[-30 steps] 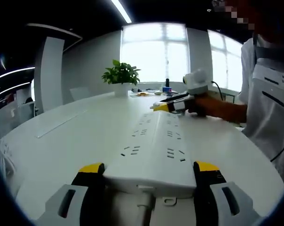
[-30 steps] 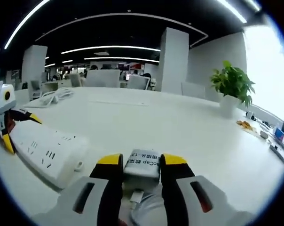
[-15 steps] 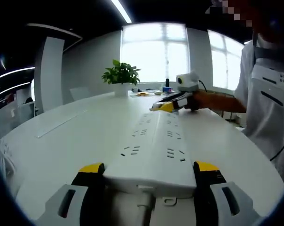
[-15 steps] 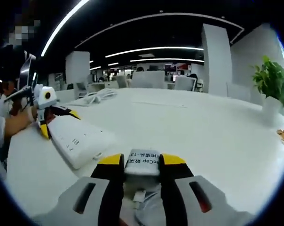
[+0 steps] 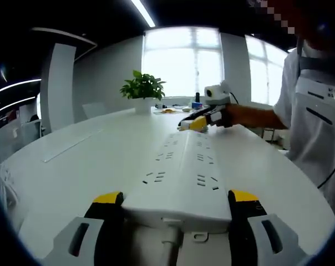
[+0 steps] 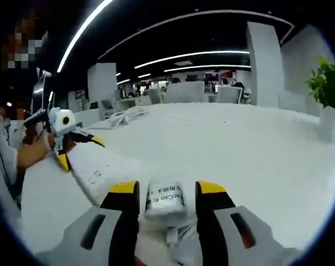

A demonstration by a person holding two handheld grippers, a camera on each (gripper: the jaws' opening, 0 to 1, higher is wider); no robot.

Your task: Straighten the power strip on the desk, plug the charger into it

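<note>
While the left hand-held gripper (image 5: 170, 208) clamps the power strip (image 5: 181, 172), release begins.
Right hand-held gripper (image 6: 166, 194) has just spread wider; the charger (image 6: 165, 198) sits looser, unplugged.

The only readable print was on the white charger (image 6: 165, 198), seen in the right gripper view: a dark line on its top face that included the letters "Cap", followed by characters too blurred to make out. The power strip (image 5: 181, 177) beside it bore socket slots but no legible lettering.
</note>
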